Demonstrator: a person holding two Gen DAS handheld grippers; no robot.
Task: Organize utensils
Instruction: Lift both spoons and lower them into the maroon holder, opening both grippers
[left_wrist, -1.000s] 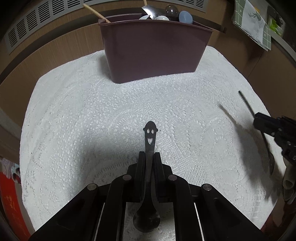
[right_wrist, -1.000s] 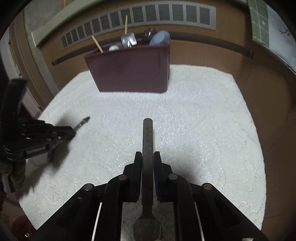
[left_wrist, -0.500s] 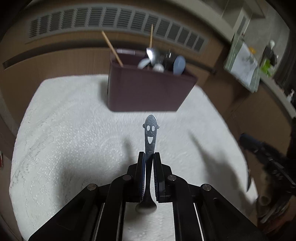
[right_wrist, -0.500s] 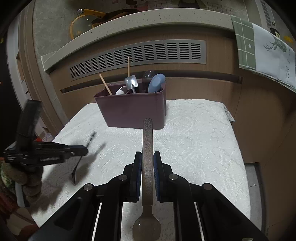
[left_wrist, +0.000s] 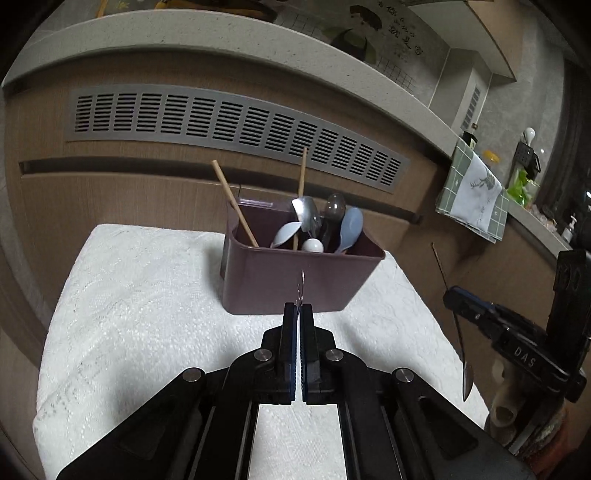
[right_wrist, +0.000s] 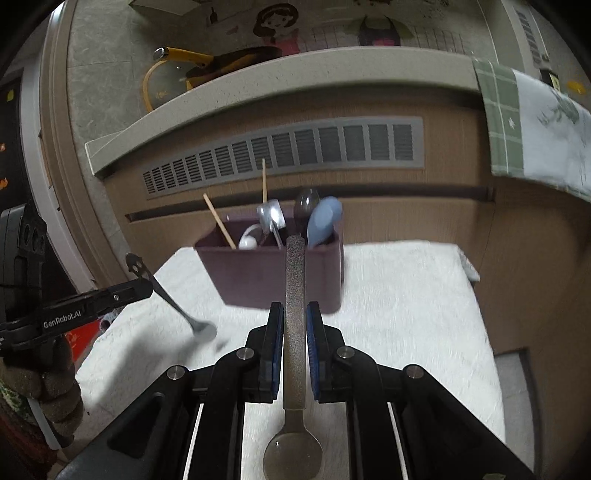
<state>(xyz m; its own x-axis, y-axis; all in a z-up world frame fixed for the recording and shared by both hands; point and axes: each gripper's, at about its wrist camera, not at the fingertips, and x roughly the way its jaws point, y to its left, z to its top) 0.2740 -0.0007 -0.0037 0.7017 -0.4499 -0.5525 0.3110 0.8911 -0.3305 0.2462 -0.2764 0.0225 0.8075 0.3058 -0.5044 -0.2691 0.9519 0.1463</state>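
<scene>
Above white cloth (left_wrist: 147, 295): left gripper (left_wrist: 297, 314) clamps smiley spoon (right_wrist: 138, 267), right gripper (right_wrist: 294, 325) clamps spoon (right_wrist: 294, 295); bin (left_wrist: 288, 284) ahead.

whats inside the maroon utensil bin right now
The maroon bin holds two wooden chopsticks, a metal spoon, a dark spoon and pale blue spoons. Its walls hide their lower ends and the bottom.

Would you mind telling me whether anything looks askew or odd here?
Nothing is spilled or damaged. The one oddity: the smiley-handled spoon sits edge-on in the left claw, slanting bowl-down. The textured spoon lies straight in the right claw. The maroon holder stands upright.
</scene>
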